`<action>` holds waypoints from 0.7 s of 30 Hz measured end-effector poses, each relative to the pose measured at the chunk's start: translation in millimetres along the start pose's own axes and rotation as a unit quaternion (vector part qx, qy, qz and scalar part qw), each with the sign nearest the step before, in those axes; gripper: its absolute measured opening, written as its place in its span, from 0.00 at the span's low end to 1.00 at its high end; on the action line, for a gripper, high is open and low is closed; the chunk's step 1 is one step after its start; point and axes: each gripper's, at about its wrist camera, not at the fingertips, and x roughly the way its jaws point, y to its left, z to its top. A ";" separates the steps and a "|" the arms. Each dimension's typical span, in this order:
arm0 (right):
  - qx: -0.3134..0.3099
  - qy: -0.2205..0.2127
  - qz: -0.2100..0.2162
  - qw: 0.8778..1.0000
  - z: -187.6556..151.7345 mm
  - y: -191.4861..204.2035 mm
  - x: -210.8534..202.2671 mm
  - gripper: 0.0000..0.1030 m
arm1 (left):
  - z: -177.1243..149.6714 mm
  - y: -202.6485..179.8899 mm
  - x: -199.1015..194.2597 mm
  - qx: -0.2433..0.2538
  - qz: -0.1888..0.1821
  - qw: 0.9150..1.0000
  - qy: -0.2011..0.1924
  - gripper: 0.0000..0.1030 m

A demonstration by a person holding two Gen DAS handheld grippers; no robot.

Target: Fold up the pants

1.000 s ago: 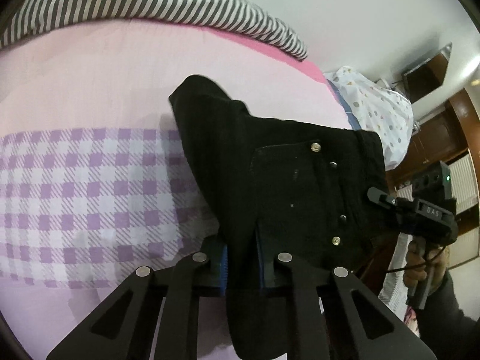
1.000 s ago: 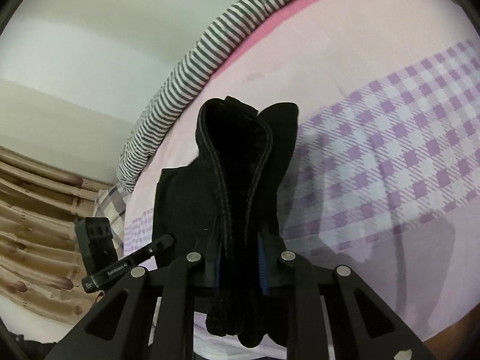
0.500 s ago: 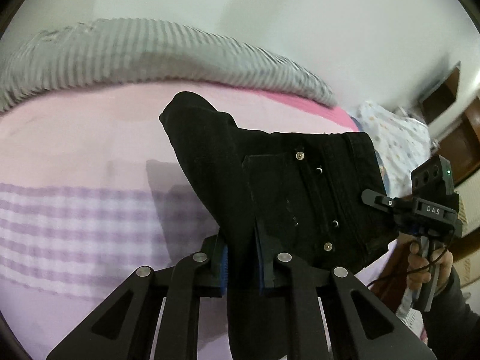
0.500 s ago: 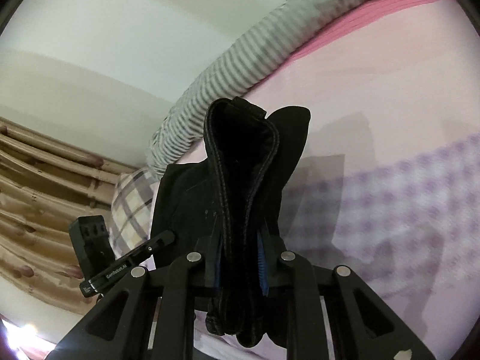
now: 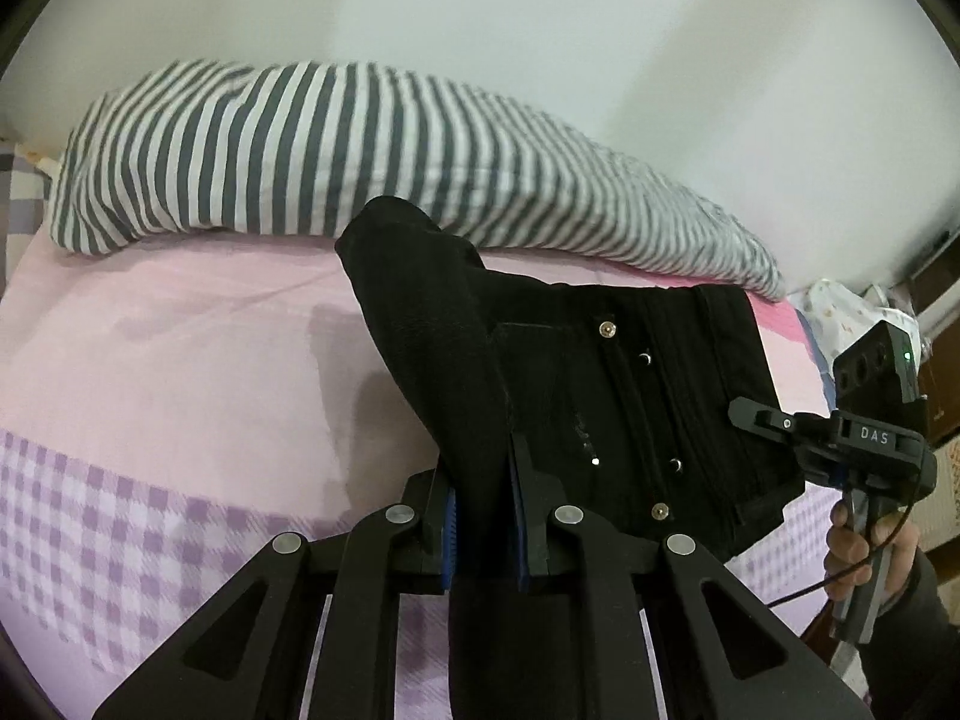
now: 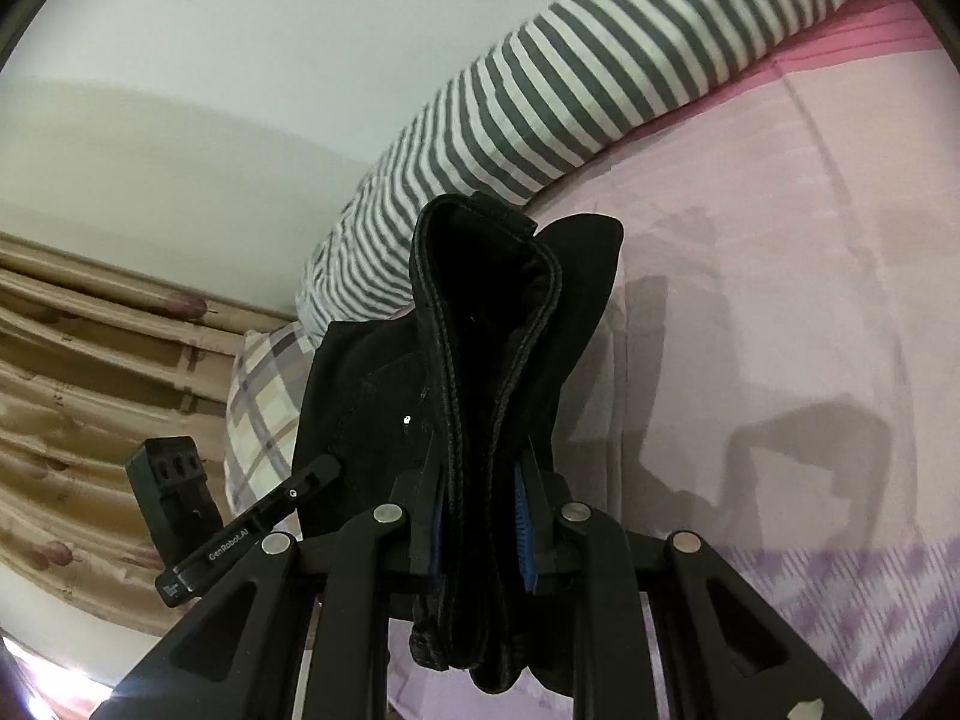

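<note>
Above the pink bedsheet [image 5: 180, 360], left gripper [image 5: 483, 516] and right gripper [image 6: 480, 528] each pinch, seemingly firmly, the black pants [image 5: 600, 396], jaws nearly closed.

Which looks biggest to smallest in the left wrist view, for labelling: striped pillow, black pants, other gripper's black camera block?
1. Grey-and-white striped pillow, spanning most of the frame.
2. Black pants, though nearness to the camera inflates them.
3. Black camera block on the right gripper, clearly smallest.
</note>
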 end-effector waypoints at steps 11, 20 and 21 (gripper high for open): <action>-0.050 0.008 -0.109 0.993 -3.6 -21.6 22.6 0.35 | -18.9 45.3 48.6 -0.030 0.012 0.999 0.034 0.28; -0.103 0.006 -0.176 0.979 -43.5 -12.6 9.0 0.48 | -63.5 35.9 20.2 -0.002 0.043 0.999 0.019 0.30; -0.100 0.004 -0.176 0.979 -45.9 -14.5 8.8 0.49 | -69.0 36.9 16.6 -0.001 0.049 0.999 0.018 0.30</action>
